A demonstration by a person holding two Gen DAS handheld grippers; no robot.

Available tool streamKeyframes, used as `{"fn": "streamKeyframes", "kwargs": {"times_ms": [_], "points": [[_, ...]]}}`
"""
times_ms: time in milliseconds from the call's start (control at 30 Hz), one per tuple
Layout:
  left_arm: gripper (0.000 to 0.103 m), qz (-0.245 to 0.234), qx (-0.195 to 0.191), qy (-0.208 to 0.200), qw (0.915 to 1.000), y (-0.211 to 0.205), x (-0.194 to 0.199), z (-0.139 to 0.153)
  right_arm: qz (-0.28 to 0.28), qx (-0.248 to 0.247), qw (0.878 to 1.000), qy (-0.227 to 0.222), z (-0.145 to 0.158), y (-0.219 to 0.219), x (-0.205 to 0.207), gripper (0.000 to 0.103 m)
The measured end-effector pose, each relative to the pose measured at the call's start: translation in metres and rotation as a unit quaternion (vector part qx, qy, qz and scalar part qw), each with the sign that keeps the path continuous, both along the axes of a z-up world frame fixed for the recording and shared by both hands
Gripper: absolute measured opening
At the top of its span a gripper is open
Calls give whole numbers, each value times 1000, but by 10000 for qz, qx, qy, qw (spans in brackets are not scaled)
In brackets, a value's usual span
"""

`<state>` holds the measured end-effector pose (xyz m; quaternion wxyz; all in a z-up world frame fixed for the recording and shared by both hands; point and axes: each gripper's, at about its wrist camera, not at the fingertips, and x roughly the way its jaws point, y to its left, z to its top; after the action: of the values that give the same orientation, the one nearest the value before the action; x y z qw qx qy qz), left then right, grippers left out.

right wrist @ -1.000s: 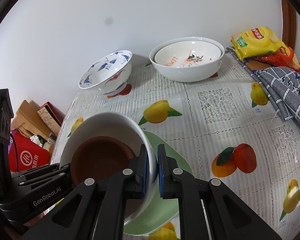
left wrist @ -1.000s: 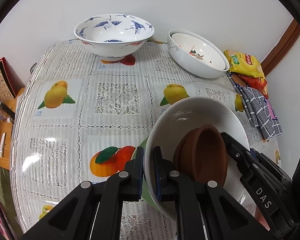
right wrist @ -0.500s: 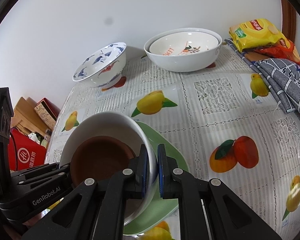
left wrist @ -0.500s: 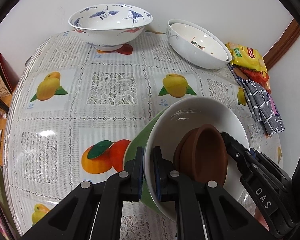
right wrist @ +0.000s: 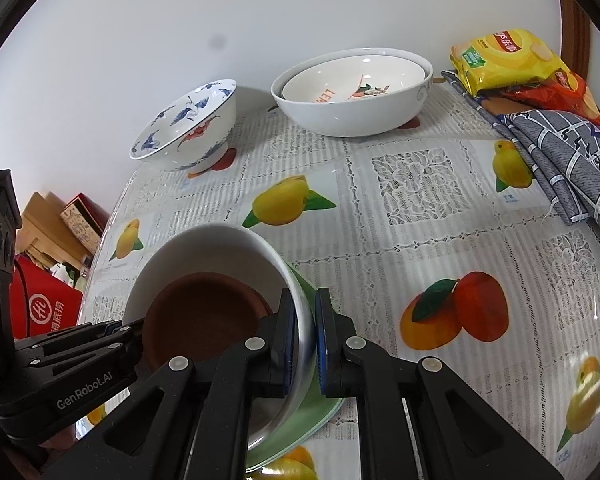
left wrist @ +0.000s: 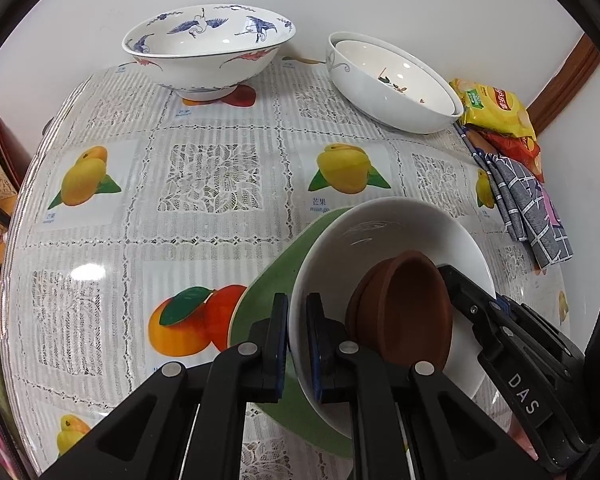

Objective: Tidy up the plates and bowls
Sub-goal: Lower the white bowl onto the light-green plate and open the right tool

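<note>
Both grippers pinch the rim of one plain white bowl point(left wrist: 396, 240) from opposite sides. My left gripper point(left wrist: 298, 340) is shut on its left rim; my right gripper point(right wrist: 308, 332) is shut on its right rim. The white bowl point(right wrist: 220, 248) holds a brown clay bowl point(left wrist: 404, 312), also seen in the right wrist view point(right wrist: 204, 316). Under it lies a green plate point(left wrist: 272, 288), its edge showing in the right wrist view point(right wrist: 320, 412). At the back stand a blue-and-white crane bowl point(left wrist: 204, 52) and two nested white bowls point(left wrist: 392, 84).
The table point(left wrist: 204, 176) has a fruit-print lace cloth. Snack bags point(left wrist: 496, 108) and a folded grey checked cloth point(left wrist: 528, 204) lie at the right edge. Red boxes and clutter point(right wrist: 48, 304) sit off the table's left side. A wall runs behind.
Both grippers and the held white bowl have moved forward toward the back bowls, which look nearer and larger. More of the green plate shows under the bowl. The grips are unchanged.
</note>
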<state>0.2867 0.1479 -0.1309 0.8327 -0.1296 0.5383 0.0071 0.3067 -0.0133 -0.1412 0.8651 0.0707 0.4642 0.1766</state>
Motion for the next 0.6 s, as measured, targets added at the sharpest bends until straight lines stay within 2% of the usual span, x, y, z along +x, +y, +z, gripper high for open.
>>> {"fn": "streamKeyframes", "kwargs": {"times_ms": [400,600], "points": [[10,34,87,-30,10000,-2,-2,-1,134,7,9999,26,-2,0,2,10],[11,47,192,-255,9995,-3,-12,15,216,-121,9996,-109,3,0,-1,11]]}}
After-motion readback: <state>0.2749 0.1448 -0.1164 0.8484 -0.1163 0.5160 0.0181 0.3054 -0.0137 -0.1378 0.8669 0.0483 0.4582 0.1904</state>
